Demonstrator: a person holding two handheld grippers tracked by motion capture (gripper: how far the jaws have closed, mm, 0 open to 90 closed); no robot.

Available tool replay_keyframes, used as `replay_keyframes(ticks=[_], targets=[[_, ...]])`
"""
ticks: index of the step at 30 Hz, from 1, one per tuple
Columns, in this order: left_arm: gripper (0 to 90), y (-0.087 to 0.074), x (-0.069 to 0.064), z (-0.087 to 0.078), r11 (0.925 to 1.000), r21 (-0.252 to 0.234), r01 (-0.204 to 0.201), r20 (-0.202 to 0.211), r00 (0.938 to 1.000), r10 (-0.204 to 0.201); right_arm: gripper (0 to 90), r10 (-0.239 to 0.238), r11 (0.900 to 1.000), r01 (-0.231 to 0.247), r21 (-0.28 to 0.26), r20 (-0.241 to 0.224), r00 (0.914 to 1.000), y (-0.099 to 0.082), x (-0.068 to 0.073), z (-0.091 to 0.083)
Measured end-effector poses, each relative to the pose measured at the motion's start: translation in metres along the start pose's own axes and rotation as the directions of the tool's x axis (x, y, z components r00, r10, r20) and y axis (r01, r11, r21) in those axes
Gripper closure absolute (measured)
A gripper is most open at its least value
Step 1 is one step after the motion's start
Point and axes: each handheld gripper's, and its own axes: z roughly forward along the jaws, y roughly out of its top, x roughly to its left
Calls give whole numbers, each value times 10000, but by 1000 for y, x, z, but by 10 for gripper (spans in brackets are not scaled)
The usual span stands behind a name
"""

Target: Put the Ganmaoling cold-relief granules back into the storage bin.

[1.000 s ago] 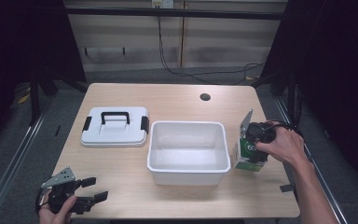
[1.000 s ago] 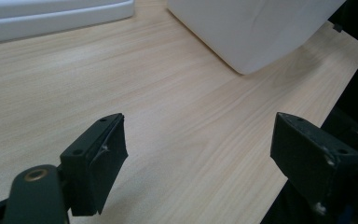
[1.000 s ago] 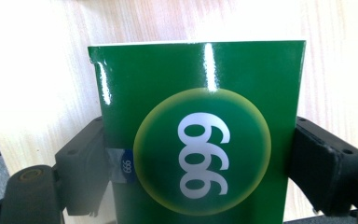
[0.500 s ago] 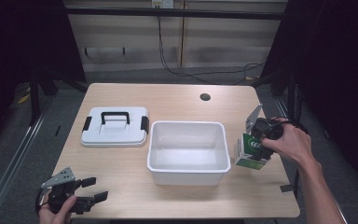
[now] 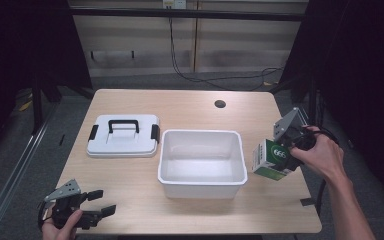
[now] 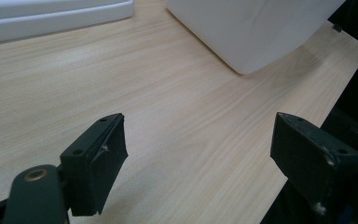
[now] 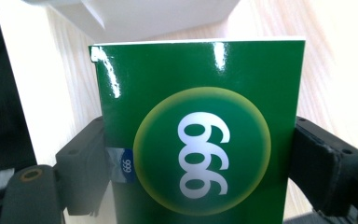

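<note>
Green box (image 5: 270,159) higher, nearer bin (image 5: 201,162).

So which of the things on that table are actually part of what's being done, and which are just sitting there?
Seemingly in use:
- green box, clamped in the right gripper
- white tub, open, just beside the box; a guess that the box goes in
- white lid with black handle, lying off the tub

Just lying about:
- left gripper, open, idle at the table corner
- cables on the floor behind

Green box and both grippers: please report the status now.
Right gripper shut on green box, beside white bin. Left gripper open, idle near table edge. Bin empty, lid off.
</note>
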Motion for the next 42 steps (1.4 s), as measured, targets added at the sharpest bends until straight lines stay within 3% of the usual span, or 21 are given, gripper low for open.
replay_keyframes(ticks=[2, 6, 7, 9, 25, 31, 34, 42], targets=[[183, 0, 0, 0, 10000, -10, 26, 2, 10000, -26, 156, -49, 9989, 50, -462, 17, 10000, -1, 2, -3], [183, 0, 0, 0, 10000, 28, -23, -19, 10000, 23, 156, 68, 9980, -55, -636, 203, 9998, -5, 4, -7], [183, 0, 0, 0, 10000, 7, 1, 6, 10000, -1, 157, 160, 9945, -135, -1040, 229, 9996, -8, 3, -11], [183, 0, 1, 1, 10000, 5, 26, -27, 10000, -26, 157, 231, 9922, -198, -1227, 256, 9994, -10, 4, -15], [183, 0, 0, 0, 10000, 3, -8, 32, 10000, 8, 157, 540, 9810, -451, -1889, 420, 9977, -19, 3, -40], [183, 0, 0, 0, 10000, 4, -14, 37, 10000, 14, 157, 608, 9601, -448, -2760, 498, 9969, -24, 4, -60], [183, 0, 0, 1, 10000, 13, -10, 31, 10000, 10, 157, 656, 9577, -489, -2837, 498, 9966, -25, 5, -63], [183, 0, 0, 0, 10000, -22, 23, 44, 10000, -23, 159, 542, 9238, -364, -3811, 361, 9979, -22, 4, -69]])
